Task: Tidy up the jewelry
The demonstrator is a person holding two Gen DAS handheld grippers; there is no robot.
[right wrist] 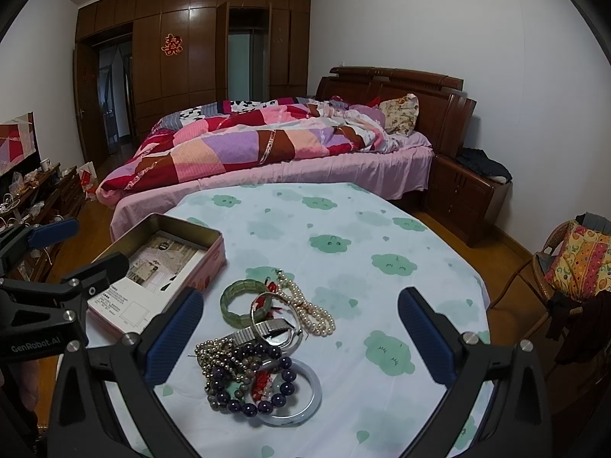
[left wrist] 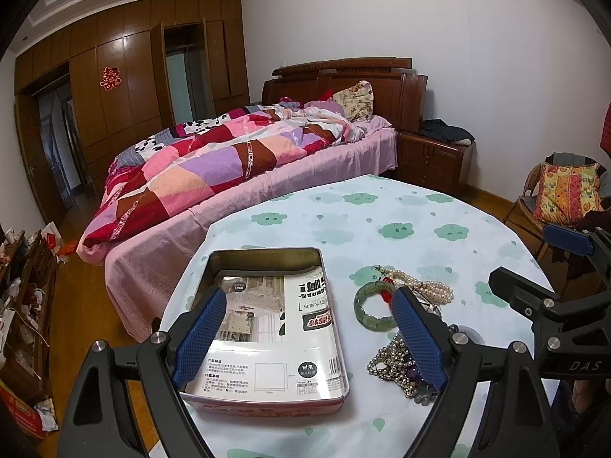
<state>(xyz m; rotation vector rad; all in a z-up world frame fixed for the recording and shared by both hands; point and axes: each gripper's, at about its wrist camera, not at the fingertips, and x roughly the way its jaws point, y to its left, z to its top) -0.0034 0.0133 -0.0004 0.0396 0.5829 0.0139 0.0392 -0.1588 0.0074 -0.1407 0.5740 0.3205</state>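
Spread wide and holding nothing, the left hand-held gripper (left wrist: 309,337) hovered over an open tin box (left wrist: 267,324) on the counter (left wrist: 420,206), a green bangle (left wrist: 372,307) just beside.

Right view: the right hand-held gripper (right wrist: 301,337), likewise spread, framed the jewelry pile (right wrist: 259,366), pearl necklace (right wrist: 309,309) behind.

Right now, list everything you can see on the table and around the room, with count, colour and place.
tin box: one, pink sides, table left, leaflet inside
green bangle: one, beside the box
pearl strand: one, cream, right of the green bangle
metal watch: one, silver, middle of the pile
purple bead bracelet: one, near end of the pile
pale bangle: one, whitish, under the purple beads
table: one, white cloth with green clouds
bed: one, pink patchwork quilt, behind the table
wardrobe: brown, far wall
left tool: open, above the box
right tool: open, above the pile
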